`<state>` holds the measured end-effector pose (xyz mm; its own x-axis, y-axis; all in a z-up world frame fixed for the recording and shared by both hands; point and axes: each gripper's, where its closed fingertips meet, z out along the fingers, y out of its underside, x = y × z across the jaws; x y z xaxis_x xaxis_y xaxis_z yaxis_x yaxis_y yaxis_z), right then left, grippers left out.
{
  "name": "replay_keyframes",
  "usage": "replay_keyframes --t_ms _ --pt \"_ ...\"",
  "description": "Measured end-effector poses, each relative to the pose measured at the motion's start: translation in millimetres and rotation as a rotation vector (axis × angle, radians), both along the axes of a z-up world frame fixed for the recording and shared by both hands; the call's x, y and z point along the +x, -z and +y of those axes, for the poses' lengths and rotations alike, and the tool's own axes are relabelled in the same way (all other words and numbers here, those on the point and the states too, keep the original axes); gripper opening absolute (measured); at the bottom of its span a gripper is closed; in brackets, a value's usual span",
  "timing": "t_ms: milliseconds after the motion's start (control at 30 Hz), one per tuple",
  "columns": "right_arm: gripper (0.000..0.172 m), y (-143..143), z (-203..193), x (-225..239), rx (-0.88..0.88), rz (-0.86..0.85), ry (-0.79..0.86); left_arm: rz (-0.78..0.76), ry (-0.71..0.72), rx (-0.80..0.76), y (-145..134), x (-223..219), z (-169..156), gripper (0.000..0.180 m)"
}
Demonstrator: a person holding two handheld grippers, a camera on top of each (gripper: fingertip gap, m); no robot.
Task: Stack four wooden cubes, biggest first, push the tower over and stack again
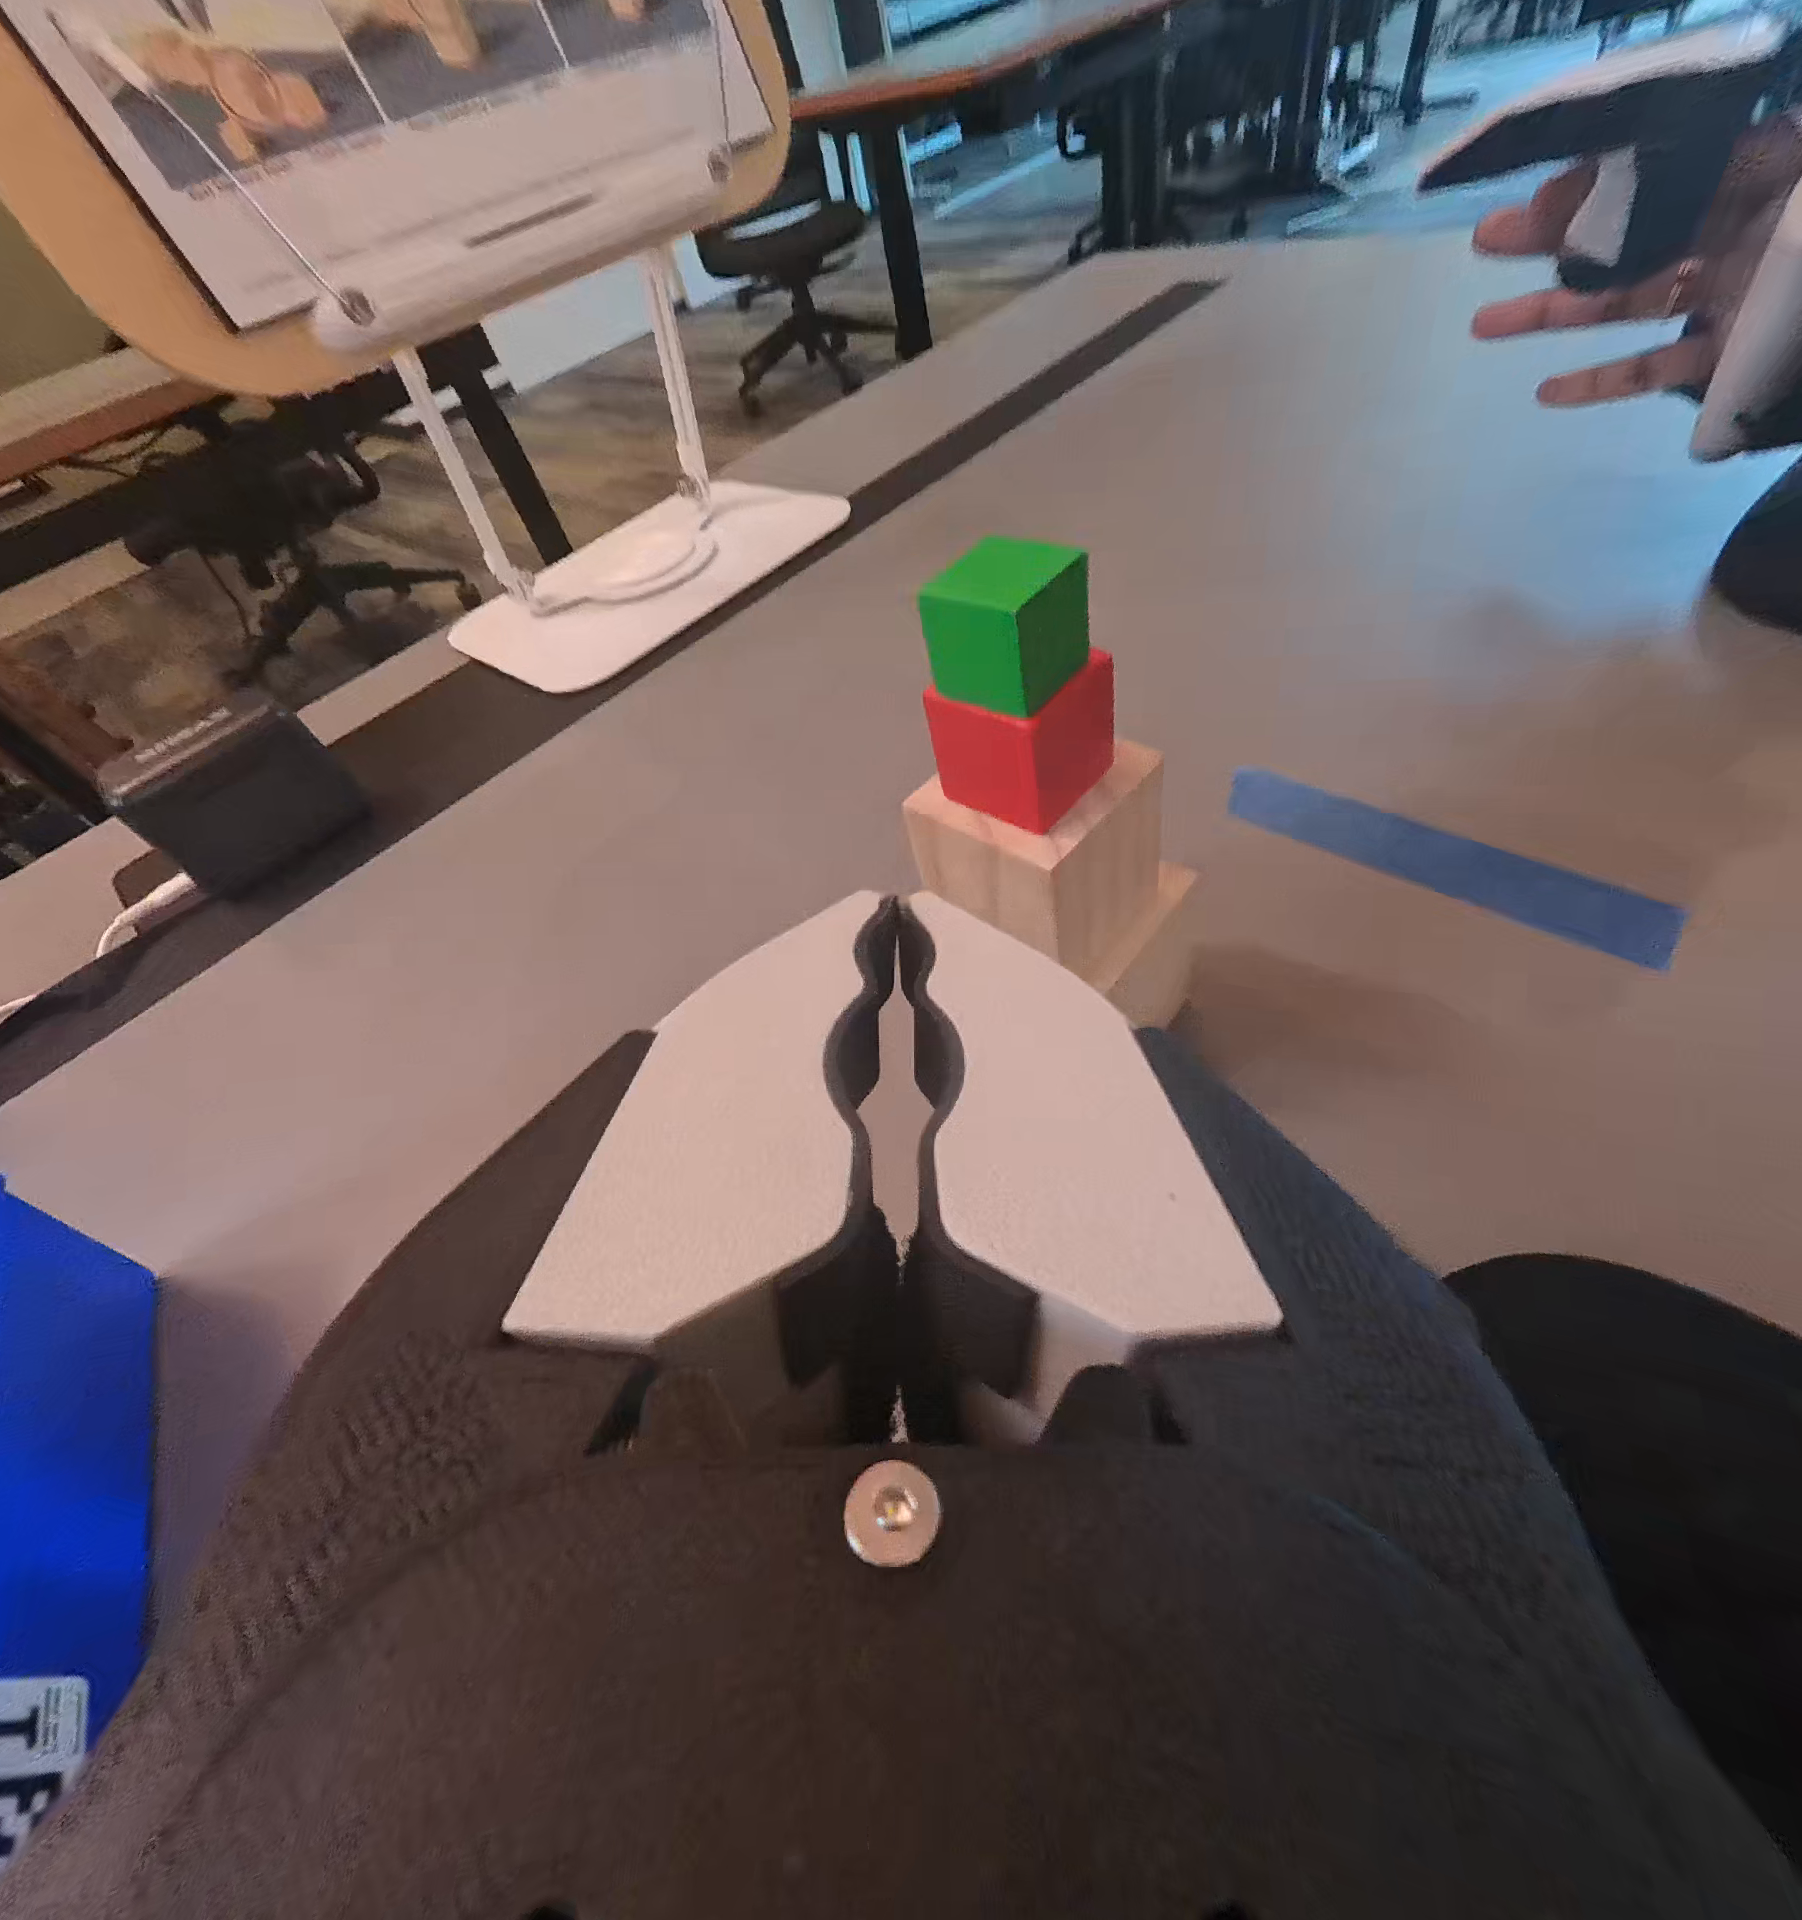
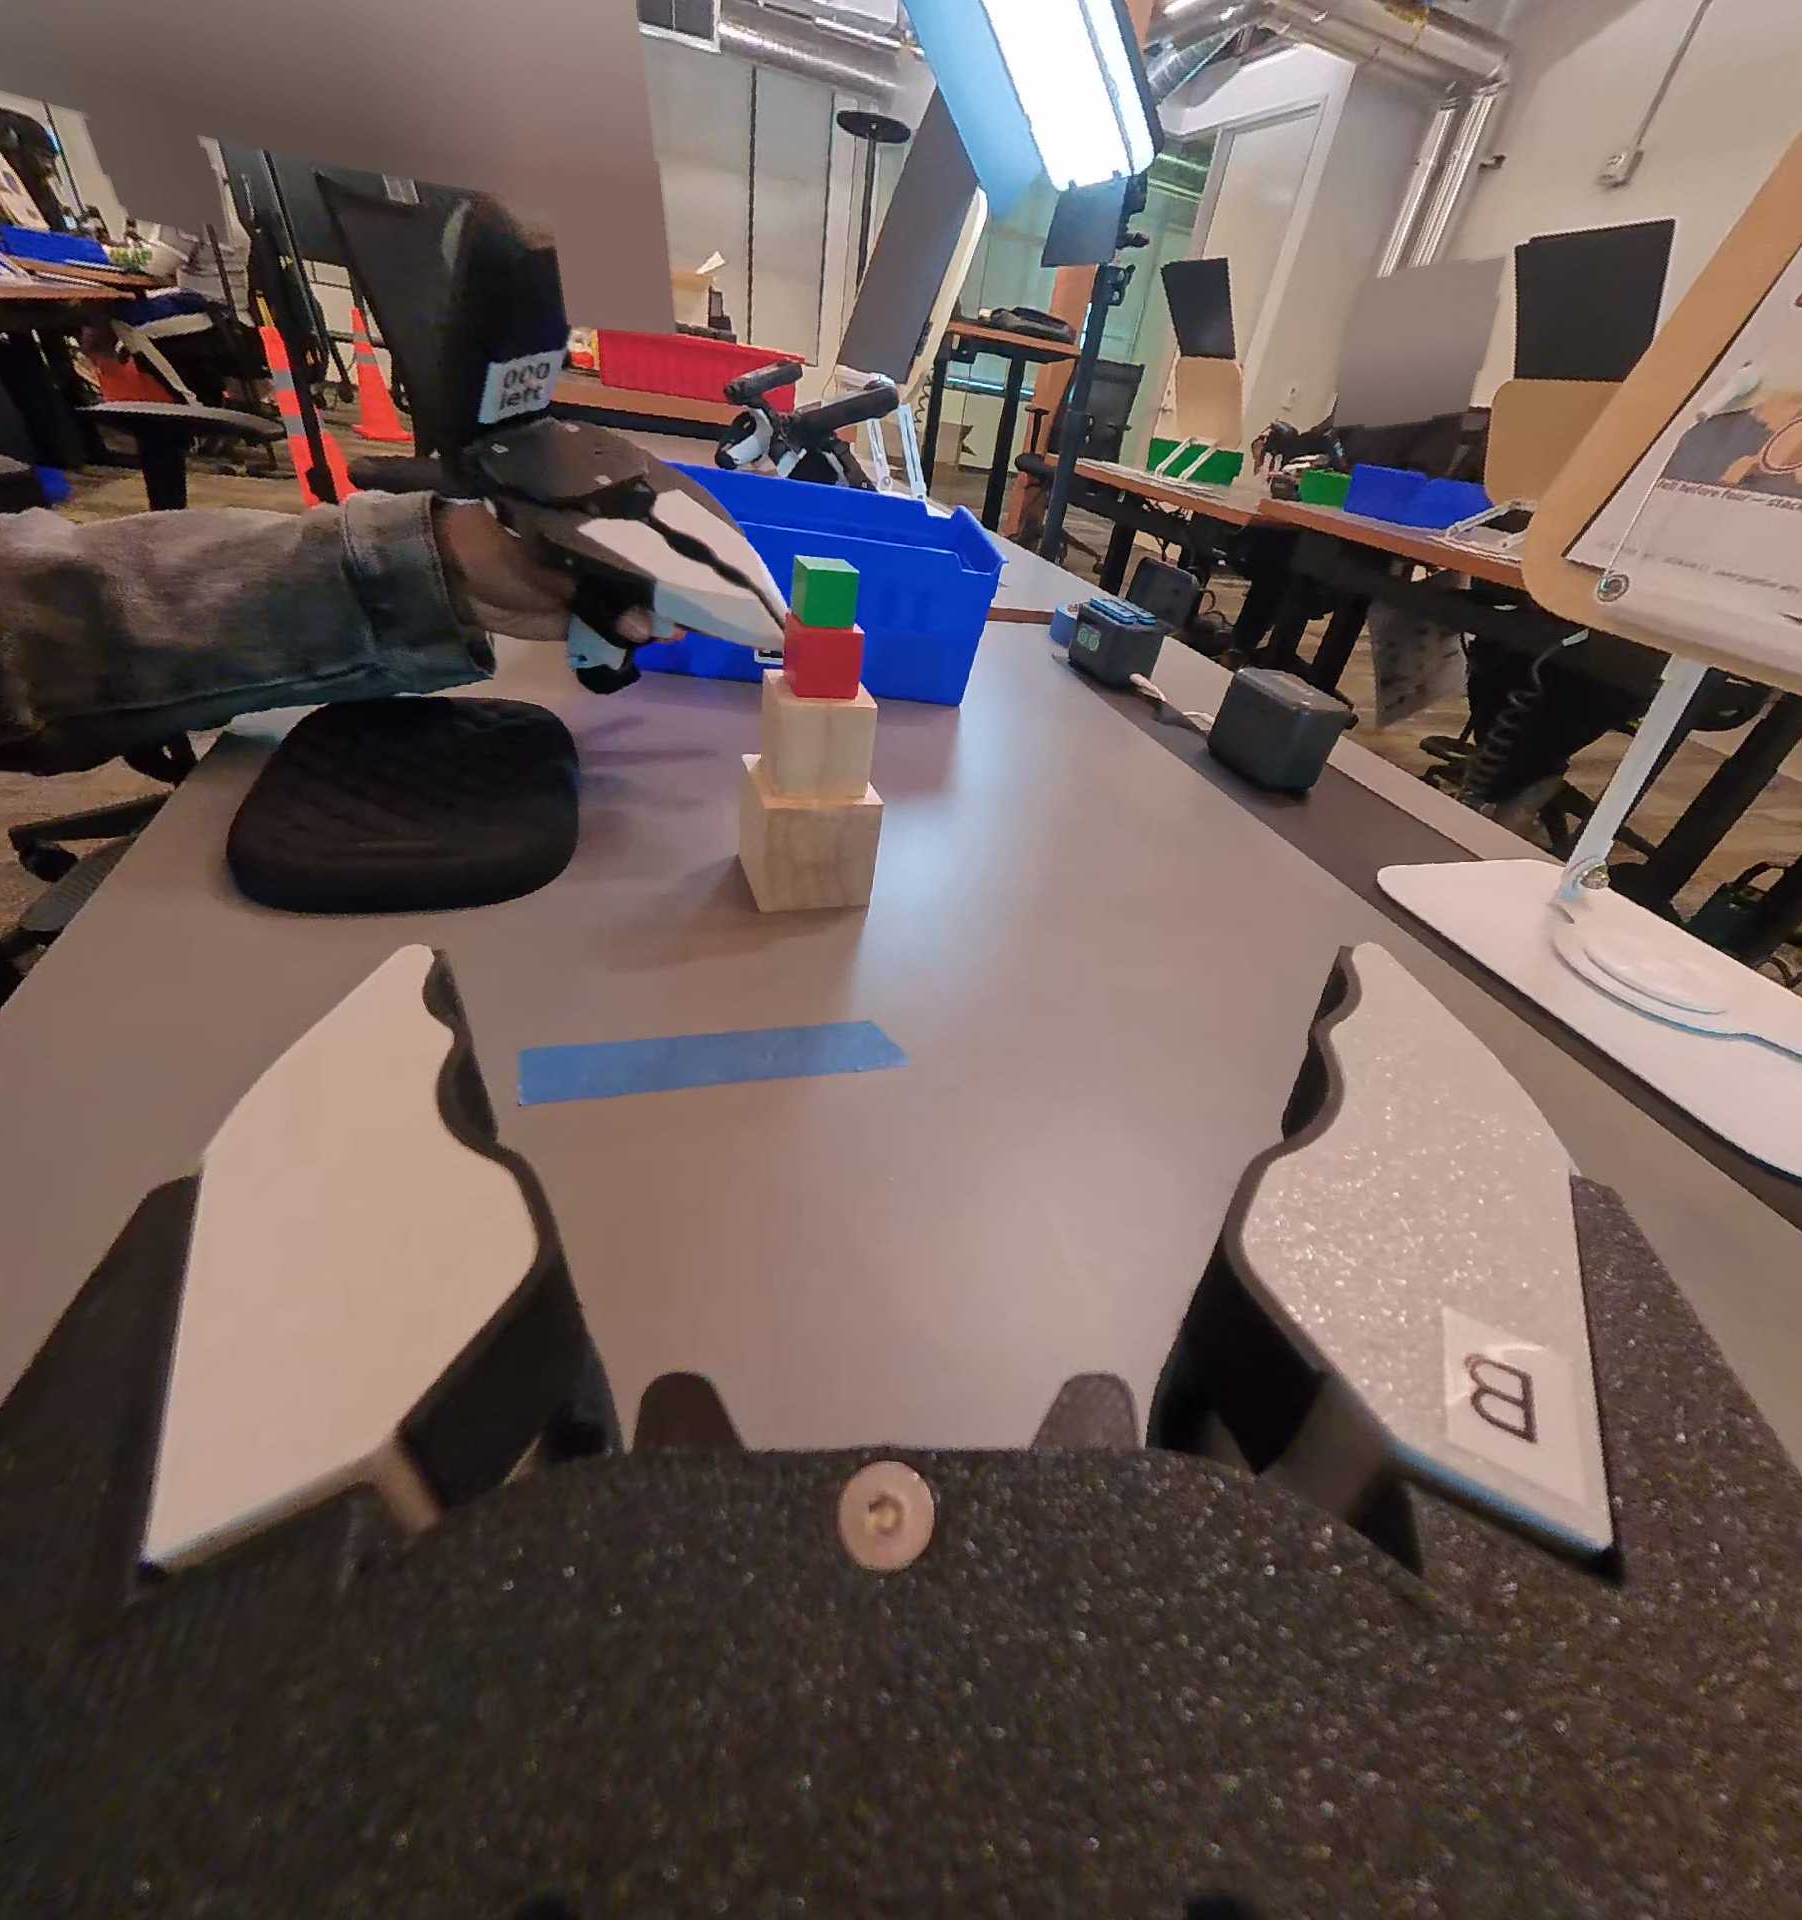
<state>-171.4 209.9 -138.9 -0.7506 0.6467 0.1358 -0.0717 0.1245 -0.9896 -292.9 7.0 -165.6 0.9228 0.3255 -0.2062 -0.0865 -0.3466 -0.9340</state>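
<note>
Left claw point(image 2: 781, 623) closed, empty, tip level with red cube point(image 2: 824, 657), beside tower point(image 2: 812, 748) mid-worktop; nearer arm for the push. Right claw point(image 2: 881, 1039) wide, empty, well back, behind blue tape point(image 2: 710, 1058).

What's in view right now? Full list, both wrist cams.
Wooden cubes: 4, stacked; large plain base, smaller plain, red, green on top.
Tape strip: 1, blue, on the table near the tower.
Bin: 1, blue, behind the tower.
Pad: 1, black, left of the tower.
Document stand: 1, white base, right edge.
Small boxes: 2, dark, far edge.
Left gripper: shut, empty, tips beside the red cube.
Right gripper: open, empty.
</note>
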Motion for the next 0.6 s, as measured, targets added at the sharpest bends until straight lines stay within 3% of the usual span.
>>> replay_keyframes --t_ms 233,600 --pt "0.147 1 0 0 0.002 -0.003 -0.003 -0.033 0.044 -0.110 18 -2 19 0.000" --pt "0.147 1 -3 3 0.009 -0.006 -0.019 -0.018 0.157 -0.088 1 13 66 0.001"
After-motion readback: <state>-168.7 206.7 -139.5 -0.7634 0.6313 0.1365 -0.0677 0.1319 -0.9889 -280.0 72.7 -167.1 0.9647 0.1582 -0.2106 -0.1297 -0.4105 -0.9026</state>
